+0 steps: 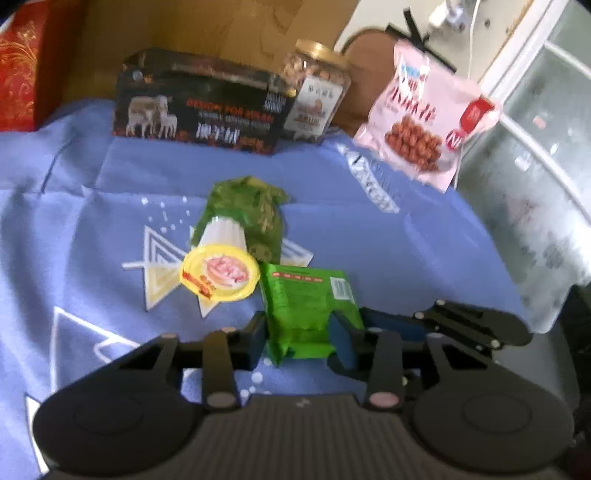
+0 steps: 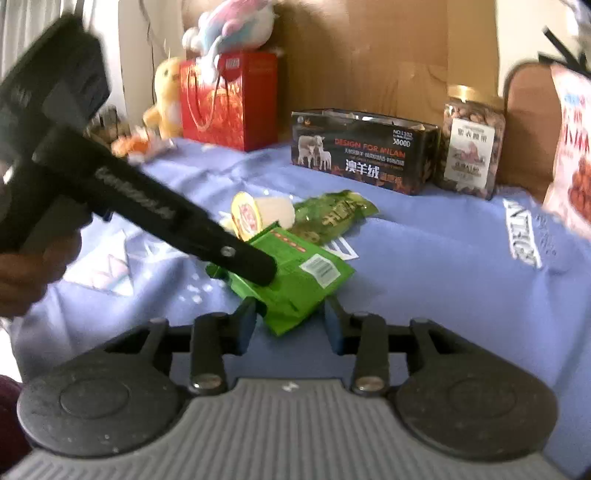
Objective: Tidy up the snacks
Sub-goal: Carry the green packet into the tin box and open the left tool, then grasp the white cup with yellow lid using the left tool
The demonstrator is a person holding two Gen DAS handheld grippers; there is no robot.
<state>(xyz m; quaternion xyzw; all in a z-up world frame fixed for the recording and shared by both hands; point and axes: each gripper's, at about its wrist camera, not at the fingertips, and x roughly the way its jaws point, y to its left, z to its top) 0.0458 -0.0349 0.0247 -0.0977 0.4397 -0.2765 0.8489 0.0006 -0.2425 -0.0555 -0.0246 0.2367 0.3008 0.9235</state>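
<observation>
Left claw [image 1: 297, 341] clamps the flat bright-green foil snack packet [image 1: 308, 312], long axis pointing away; right claw [image 2: 290, 325], unclenched, straddles its near corner.

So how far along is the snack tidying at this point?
Early. Possibly done: the black box, nut jar and pink bag stand along the back. In hand: the left gripper is shut on the bright green packet, with the right gripper open around it. Left: the jelly cup and dark green packet lie mid-cloth.

Red gift bag [image 2: 229, 99] beside plush toys [image 2: 229, 26].
</observation>
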